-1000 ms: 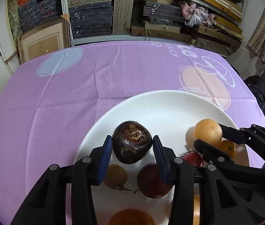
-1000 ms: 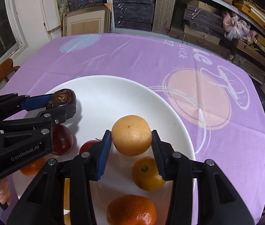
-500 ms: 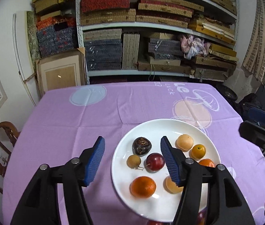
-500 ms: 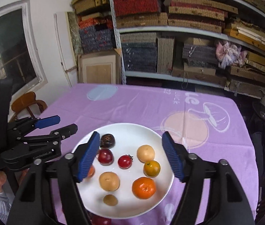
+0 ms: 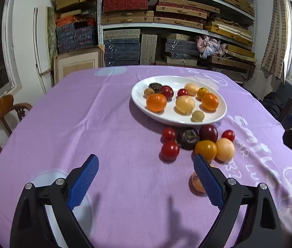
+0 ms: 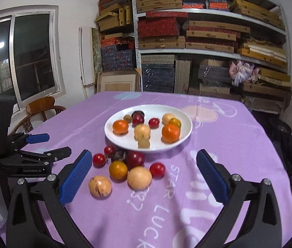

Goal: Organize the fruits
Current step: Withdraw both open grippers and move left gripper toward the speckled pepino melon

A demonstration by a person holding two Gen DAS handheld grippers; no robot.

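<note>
Bare tablecloth (image 5: 125,186) before loose fruits (image 5: 189,136)

Both grippers released fruit onto plate (image 5: 137,101), withdrew.

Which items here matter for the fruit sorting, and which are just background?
Job: white plate with fruit on it; loose fruit on the tablecloth; left gripper and right gripper, both open and empty.

Background: shelves of boxes; wooden chair; window.
</note>
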